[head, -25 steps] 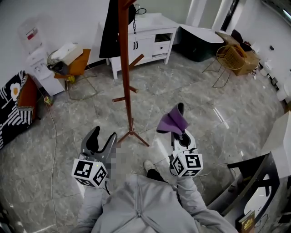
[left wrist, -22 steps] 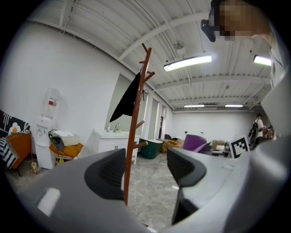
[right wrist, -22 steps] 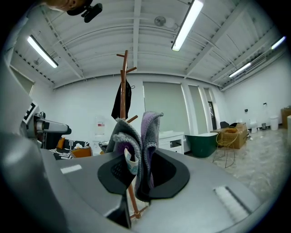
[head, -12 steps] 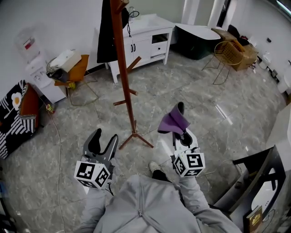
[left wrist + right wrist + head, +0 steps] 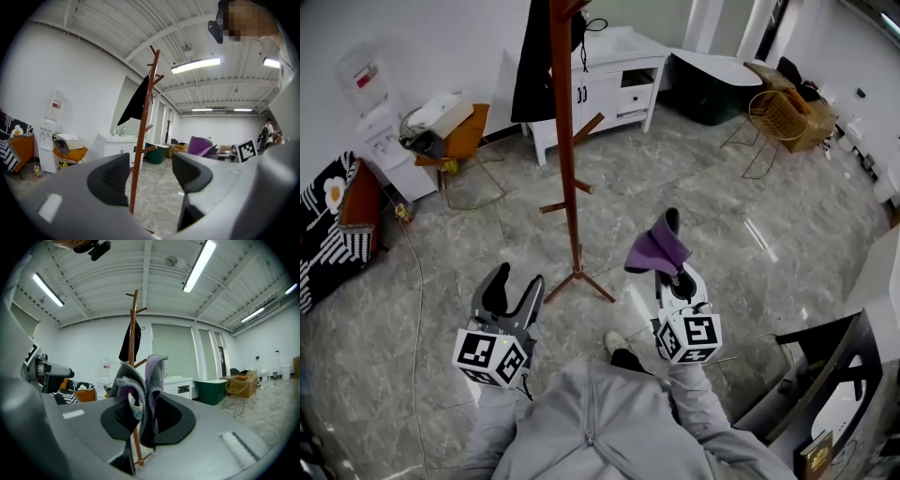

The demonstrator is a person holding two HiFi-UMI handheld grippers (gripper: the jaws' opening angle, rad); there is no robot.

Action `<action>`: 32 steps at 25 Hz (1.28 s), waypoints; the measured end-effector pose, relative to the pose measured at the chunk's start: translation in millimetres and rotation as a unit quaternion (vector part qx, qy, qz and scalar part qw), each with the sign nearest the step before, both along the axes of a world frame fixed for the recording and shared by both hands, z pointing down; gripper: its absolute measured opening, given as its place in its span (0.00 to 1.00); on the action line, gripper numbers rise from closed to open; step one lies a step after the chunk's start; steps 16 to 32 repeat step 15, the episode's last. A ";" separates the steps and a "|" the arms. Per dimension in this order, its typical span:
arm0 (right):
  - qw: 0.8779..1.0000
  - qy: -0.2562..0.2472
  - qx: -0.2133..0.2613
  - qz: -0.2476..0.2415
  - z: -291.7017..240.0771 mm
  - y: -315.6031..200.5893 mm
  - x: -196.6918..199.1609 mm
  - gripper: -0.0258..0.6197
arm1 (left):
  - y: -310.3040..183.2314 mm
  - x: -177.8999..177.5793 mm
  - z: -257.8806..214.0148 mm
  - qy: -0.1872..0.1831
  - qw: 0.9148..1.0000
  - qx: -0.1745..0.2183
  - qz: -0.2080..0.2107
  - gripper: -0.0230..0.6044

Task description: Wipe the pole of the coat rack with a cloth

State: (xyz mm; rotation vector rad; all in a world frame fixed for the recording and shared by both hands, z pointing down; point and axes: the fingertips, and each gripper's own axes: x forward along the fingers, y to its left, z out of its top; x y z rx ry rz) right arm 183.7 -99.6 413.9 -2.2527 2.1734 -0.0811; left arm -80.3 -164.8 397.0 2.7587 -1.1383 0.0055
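The brown wooden coat rack pole (image 5: 567, 159) stands on the marble floor ahead of me, with a black garment (image 5: 530, 66) hanging near its top. My right gripper (image 5: 667, 246) is shut on a purple cloth (image 5: 656, 249), held to the right of the rack's feet and apart from the pole. In the right gripper view the cloth (image 5: 145, 390) bulges between the jaws with the pole (image 5: 133, 333) behind it. My left gripper (image 5: 512, 289) stands open and holds nothing, left of the rack's base. In the left gripper view the pole (image 5: 143, 136) shows between the jaws.
A white cabinet (image 5: 600, 80) stands behind the rack. An orange chair with clutter (image 5: 450, 131) and a water dispenser (image 5: 380, 122) are at the left. A gold wire chair (image 5: 769, 122) is at the back right. A dark desk edge (image 5: 825, 375) is at my right.
The view has shifted slightly; the coat rack sits a little farther right in the frame than half a second ago. Both grippers keep their places and states.
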 end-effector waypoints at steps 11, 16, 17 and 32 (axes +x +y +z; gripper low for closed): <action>1.000 0.003 -0.009 -0.002 2.4 -4.3 3.7 0.13 | -3.3 2.6 4.1 0.004 1.000 -0.006 -0.003 0.53; 1.000 0.003 -0.011 -0.002 5.3 -4.7 4.9 0.13 | -4.7 3.4 5.8 0.006 1.000 -0.007 -0.004 0.53; 1.000 0.003 -0.011 -0.002 5.3 -4.7 4.9 0.13 | -4.7 3.4 5.8 0.006 1.000 -0.007 -0.004 0.53; 1.000 0.003 -0.011 -0.002 5.3 -4.7 4.9 0.13 | -4.7 3.4 5.8 0.006 1.000 -0.007 -0.004 0.53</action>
